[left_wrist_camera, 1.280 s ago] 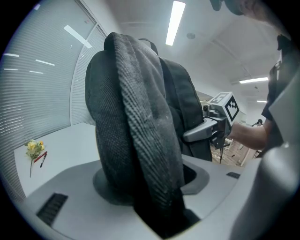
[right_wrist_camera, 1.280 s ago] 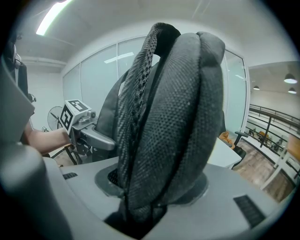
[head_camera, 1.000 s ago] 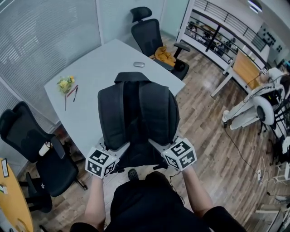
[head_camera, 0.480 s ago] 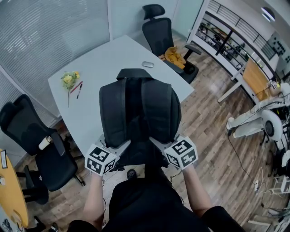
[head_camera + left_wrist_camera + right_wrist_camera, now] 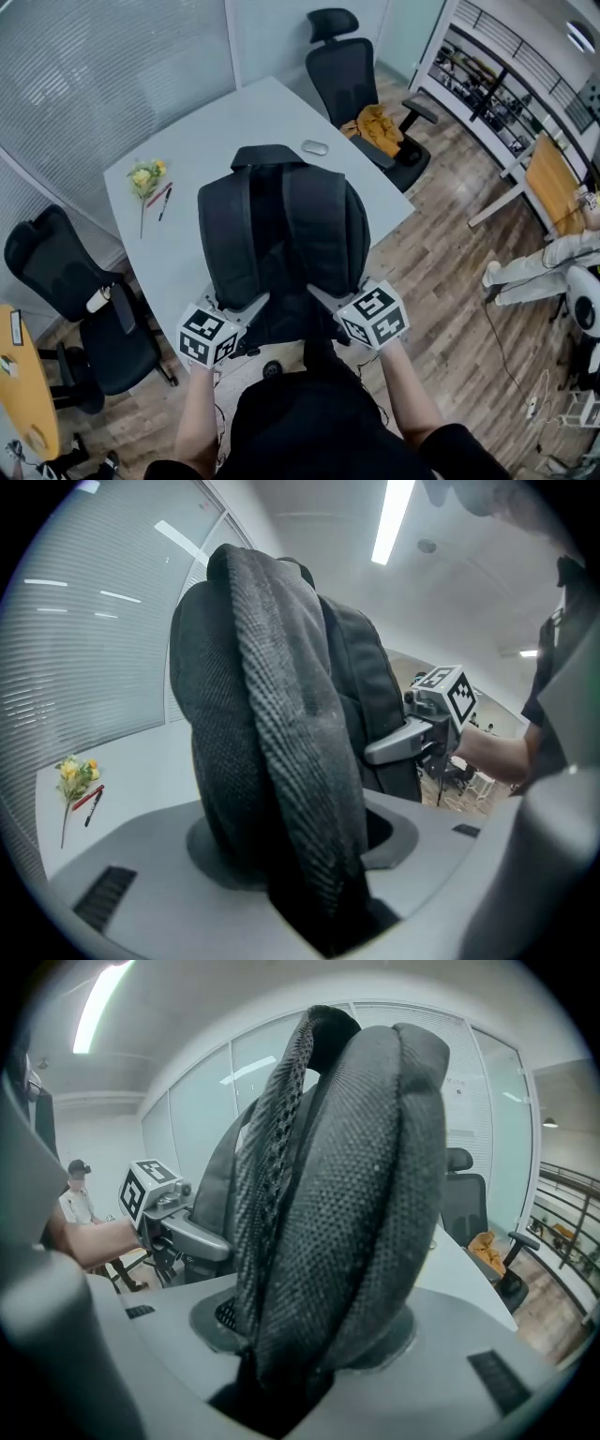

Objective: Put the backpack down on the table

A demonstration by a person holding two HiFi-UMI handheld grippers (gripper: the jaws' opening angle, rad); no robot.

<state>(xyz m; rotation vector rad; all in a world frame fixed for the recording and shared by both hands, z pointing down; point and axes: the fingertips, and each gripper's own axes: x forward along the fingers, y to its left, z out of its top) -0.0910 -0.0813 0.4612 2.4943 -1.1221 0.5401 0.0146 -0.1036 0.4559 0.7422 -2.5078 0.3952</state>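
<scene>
A black backpack (image 5: pixel 281 239) hangs upright in the air, its strap side facing me, over the near part of the white table (image 5: pixel 211 141). In the head view my left gripper (image 5: pixel 246 309) is shut on the left shoulder strap (image 5: pixel 291 752) near its lower end. On the other side my right gripper (image 5: pixel 323 298) is shut on the right shoulder strap (image 5: pixel 356 1213). The padded mesh straps fill the gap between each pair of jaws. The left gripper view also shows the right gripper (image 5: pixel 417 733), and the right gripper view shows the left gripper (image 5: pixel 183 1232). The bag's bottom is hidden behind the grippers.
On the table lie a small bunch of yellow flowers (image 5: pixel 142 174), pens (image 5: pixel 159 197) and a mouse (image 5: pixel 315 147). Black office chairs stand at the left (image 5: pixel 66 281) and at the far side (image 5: pixel 352 70), the far one with a yellow garment (image 5: pixel 375 127). To the right is wooden floor.
Both grippers have carried the backpack forward, so it now covers more of the table's near part. The grips on the straps are unchanged.
</scene>
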